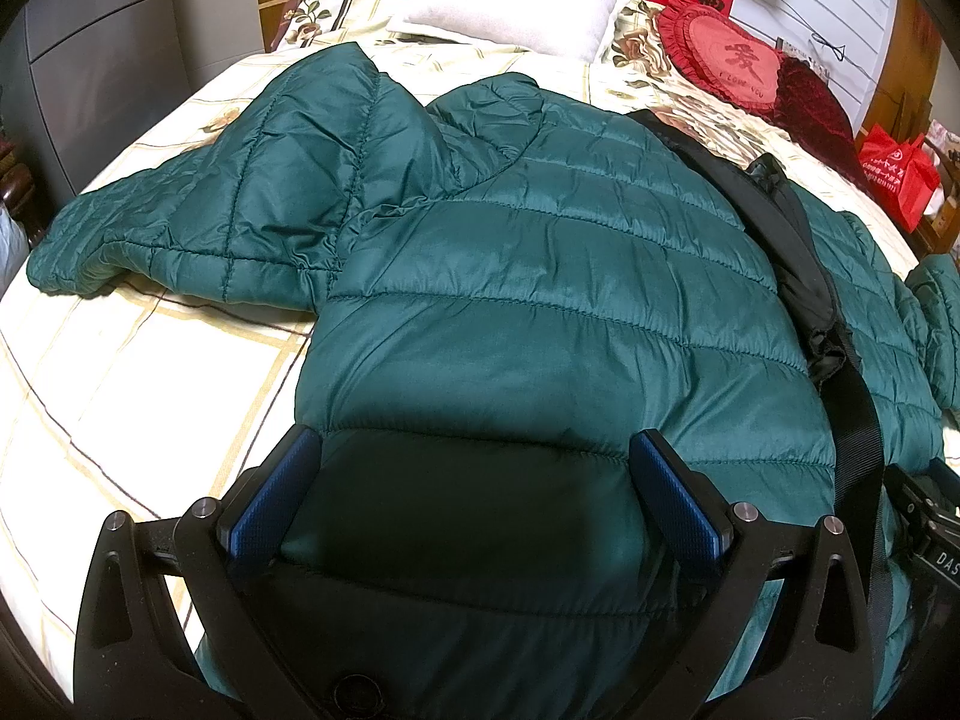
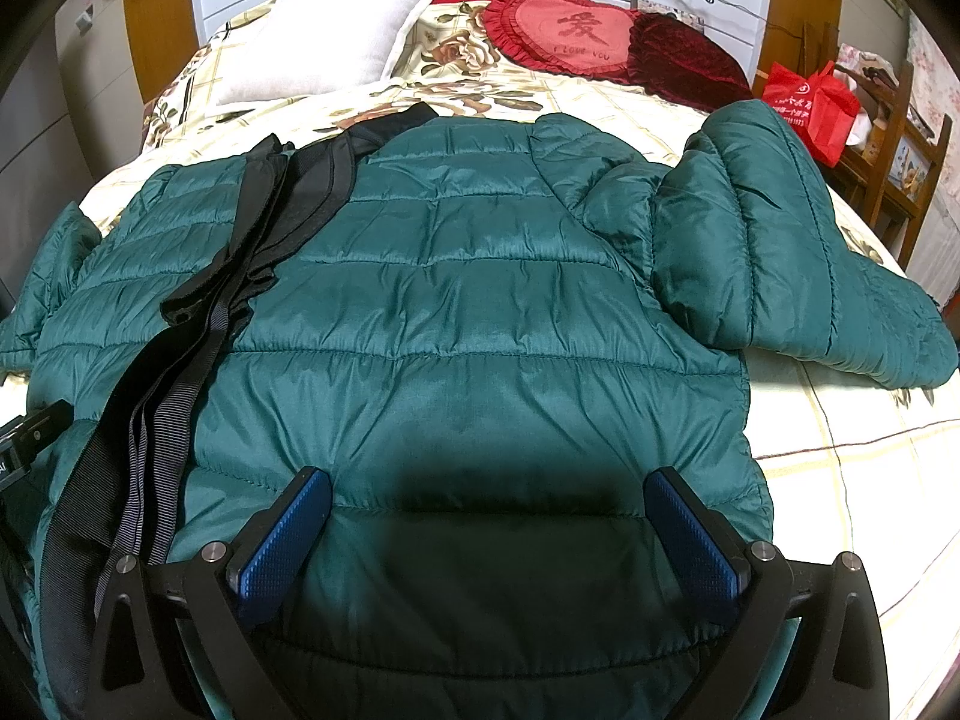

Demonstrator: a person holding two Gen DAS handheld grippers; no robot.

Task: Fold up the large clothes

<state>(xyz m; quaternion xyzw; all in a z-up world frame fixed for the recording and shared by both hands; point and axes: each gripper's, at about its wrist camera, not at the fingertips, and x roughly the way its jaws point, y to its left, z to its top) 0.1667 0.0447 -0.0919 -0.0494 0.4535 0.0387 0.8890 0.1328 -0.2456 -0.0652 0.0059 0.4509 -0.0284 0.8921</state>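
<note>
Both grippers sit low over the hem: left gripper (image 1: pixel 474 480) and right gripper (image 2: pixel 489 522), jaws wide apart, holding nothing. Green puffer jacket (image 2: pixel 456 300) lies spread flat on the bed (image 2: pixel 852 468), one sleeve (image 1: pixel 198 228) flung left, the other sleeve (image 2: pixel 792 252) right; a black strap (image 2: pixel 198 324) crosses the jacket near its middle. Judgement: before folding, clear the strap, then pinch the hem at matching points so the quilting folds evenly.

Both wrist cameras sit low and close over the near hem of the quilted dark-green puffer jacket (image 1: pixel 540 276) (image 2: pixel 456 300), facing the bed's head edge. Both show the white square pillow (image 1: pixel 516 6) (image 2: pixel 324 36) and red heart-shaped cushion (image 1: pixel 732 60) (image 2: pixel 564 30).
</note>
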